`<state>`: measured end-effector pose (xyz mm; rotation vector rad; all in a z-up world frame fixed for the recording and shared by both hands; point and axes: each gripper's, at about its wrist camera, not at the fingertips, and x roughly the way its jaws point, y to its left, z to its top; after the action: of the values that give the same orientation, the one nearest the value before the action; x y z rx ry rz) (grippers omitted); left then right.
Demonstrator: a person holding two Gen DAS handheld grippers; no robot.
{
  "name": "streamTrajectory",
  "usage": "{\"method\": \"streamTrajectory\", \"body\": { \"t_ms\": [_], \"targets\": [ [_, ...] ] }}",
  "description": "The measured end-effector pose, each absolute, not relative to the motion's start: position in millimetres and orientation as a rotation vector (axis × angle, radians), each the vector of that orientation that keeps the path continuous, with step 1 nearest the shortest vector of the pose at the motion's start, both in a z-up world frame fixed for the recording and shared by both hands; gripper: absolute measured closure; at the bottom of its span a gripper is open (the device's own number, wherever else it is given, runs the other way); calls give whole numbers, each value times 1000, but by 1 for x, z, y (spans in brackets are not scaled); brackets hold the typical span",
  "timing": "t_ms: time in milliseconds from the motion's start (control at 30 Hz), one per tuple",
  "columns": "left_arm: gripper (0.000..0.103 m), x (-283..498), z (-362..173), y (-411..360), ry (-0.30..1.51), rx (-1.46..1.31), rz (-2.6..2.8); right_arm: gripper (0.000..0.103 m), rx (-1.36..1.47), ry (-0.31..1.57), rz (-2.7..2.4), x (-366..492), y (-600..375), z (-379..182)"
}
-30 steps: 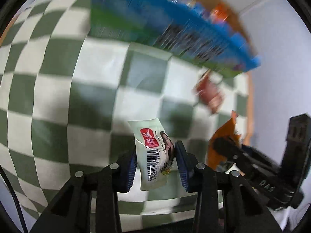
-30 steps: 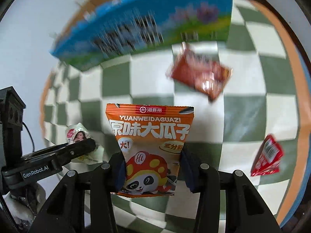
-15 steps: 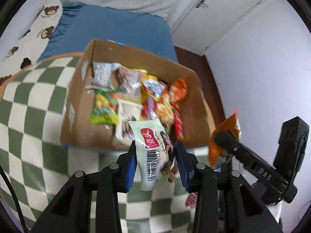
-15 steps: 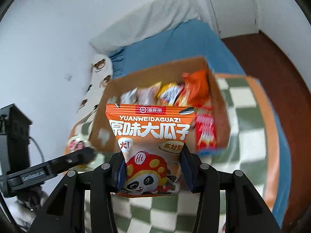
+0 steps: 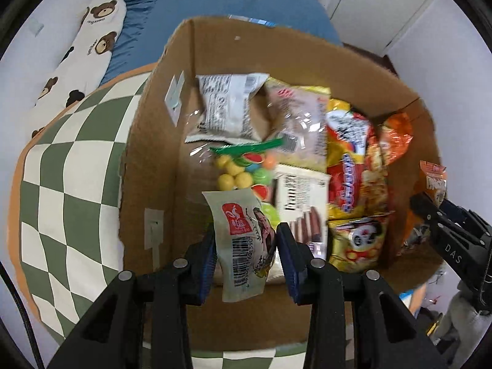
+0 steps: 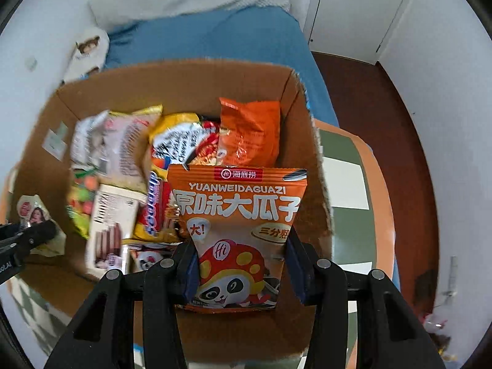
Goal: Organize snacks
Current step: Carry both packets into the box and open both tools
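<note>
Left hand-held gripper (image 5: 246, 256): I see its 2 blue-padded fingers clamped on a pale snack packet (image 5: 246, 246), which stands upright between them; red logo and barcode face my camera.

Pale snack packet, position: held over the near-left part of the cardboard box (image 5: 160, 141), above the contents.

Right hand-held gripper (image 6: 243, 272): I see its 2 fingers clamped on the lower sides of an orange sunflower-seed bag (image 6: 238, 233) printed "YUANWEIDAGUAZI", with a panda in a red cap.

Orange sunflower-seed bag, position: upright, over the near-right part of the box (image 6: 307, 160), close to its right wall.

Box contents, left wrist view: a white packet (image 5: 226, 109) with black print at the far left; a clear bag of coloured round candies (image 5: 243, 166) in front of it; a white carton showing brown sticks (image 5: 301, 203) beside the candies; a red-and-yellow bag (image 5: 353, 166) to the right; a small yellow panda pack (image 5: 356, 243) nearest me.

Box contents, right wrist view: a crumpled orange bag (image 6: 249, 132) at the far right corner, behind the bag I hold.

Support: the box sits on a table with a green-and-white checked cloth (image 5: 64, 178).

Background: a blue bed (image 6: 215, 40) and a bear-print pillow (image 5: 80, 52) lie beyond the box.
</note>
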<state>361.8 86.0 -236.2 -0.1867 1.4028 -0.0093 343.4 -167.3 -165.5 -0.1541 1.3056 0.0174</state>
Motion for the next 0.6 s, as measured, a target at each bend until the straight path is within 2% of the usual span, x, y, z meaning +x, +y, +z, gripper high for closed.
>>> {"method": "streamTrajectory", "body": {
  "t_ms": [67,133,167,200,233,267,300,433,600],
  "targets": [
    [67,362,-242,87,1415,-198,-15,53,-121,1337,40,345,-165,-170],
    [67,362,-244,87,1420,-187,-8,46,-92,1382,69,346,-163,-176],
    [64,362,-245,86,1425,-178,0,29,-67,1405,87,346,-163,-177],
    [60,363,-246,86,1433,-171,5,7,-52,1418,91,346,-164,-177],
    [55,363,-247,86,1441,-184,-1,2,-35,1420,97,342,-166,-175],
    [47,364,-247,86,1445,-199,-11,2,-20,1417,104,342,-168,-173],
    [43,365,-247,85,1448,-213,-22,2,-4,1417,111,340,-169,-171],
    [11,362,-235,74,1416,-168,-24,2,29,1398,116,333,-177,-162],
    [5,358,-224,62,1386,-125,-39,2,38,1369,97,322,-187,-153]
  ]
}}
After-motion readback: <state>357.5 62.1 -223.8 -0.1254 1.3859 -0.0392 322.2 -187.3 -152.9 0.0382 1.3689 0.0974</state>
